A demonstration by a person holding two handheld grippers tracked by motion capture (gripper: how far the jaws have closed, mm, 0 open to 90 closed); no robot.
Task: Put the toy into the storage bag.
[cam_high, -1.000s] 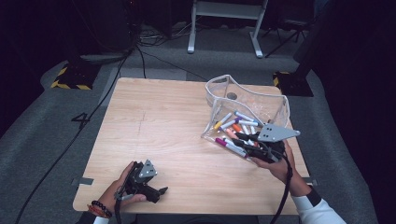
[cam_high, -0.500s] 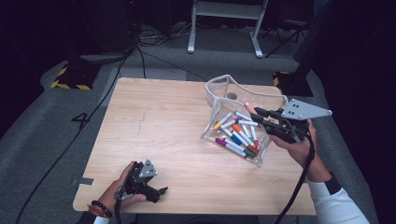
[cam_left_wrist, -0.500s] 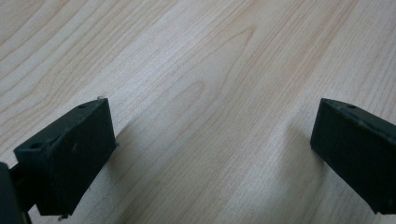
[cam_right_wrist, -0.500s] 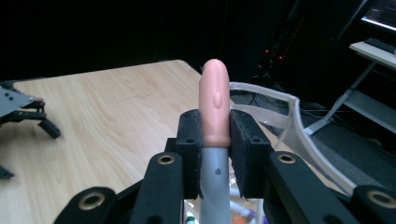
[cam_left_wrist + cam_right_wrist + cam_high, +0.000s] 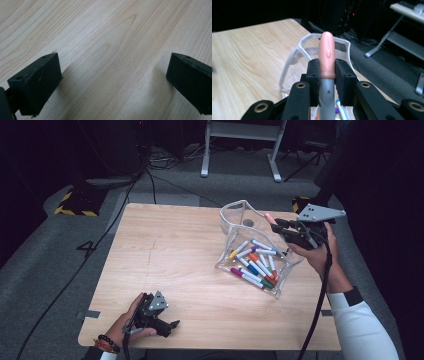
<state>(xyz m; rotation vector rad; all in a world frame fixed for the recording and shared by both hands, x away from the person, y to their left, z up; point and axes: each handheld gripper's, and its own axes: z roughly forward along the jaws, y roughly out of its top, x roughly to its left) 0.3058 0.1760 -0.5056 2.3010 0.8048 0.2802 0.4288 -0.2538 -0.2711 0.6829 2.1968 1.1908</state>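
From above, my right gripper (image 5: pixel 281 226) hangs over the far right part of the table (image 5: pixel 175 250), just above the far rim of the clear pouch (image 5: pixel 255 252). Its fingers are clamped on a marker (image 5: pixel 270 219) whose peach cap sticks out toward the left. The pouch stands open and holds a heap of markers (image 5: pixel 255 262) with caps in many colours: yellow, orange, blue, green, magenta. My left gripper (image 5: pixel 167 326) rests on the near left edge of the table, well apart from the pouch.

In the left gripper view my two fingers (image 5: pixel 37 82) stand wide apart over bare wood, with nothing between them.

In the right gripper view the marker (image 5: pixel 327 75) rises straight between my pads (image 5: pixel 313 75), pinched where its rounded peach cap meets its grey barrel. Behind it is the pouch's clear rim (image 5: pixel 294 57), and below it a few loose markers (image 5: pixel 339 106).
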